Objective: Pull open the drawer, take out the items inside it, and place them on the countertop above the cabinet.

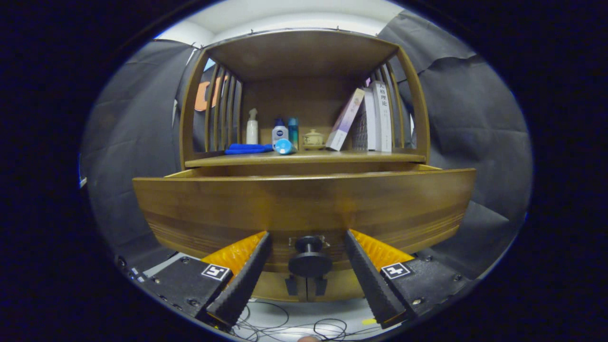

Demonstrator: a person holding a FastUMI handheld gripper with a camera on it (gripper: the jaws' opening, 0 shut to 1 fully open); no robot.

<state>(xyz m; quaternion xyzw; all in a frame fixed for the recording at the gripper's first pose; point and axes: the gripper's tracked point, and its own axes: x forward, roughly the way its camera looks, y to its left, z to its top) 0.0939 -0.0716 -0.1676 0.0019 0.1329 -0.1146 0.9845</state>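
A wooden cabinet fills the view, and its drawer [304,209] stands pulled out toward me, its wide front panel facing the camera. A dark round knob [309,259] sticks out of the panel's lower middle. My gripper [308,235] is open, one finger on each side of the knob with a gap on both sides, tips close to the drawer front. The inside of the drawer is hidden behind its front panel. The countertop [332,156] lies just above and behind the drawer.
On the countertop stand a white spray bottle [252,127], two small bottles [280,132], a lying blue tube [284,146], a folded blue cloth [247,148], a small lidded pot [313,138] and leaning books [375,118]. Cables [304,325] lie on the floor below.
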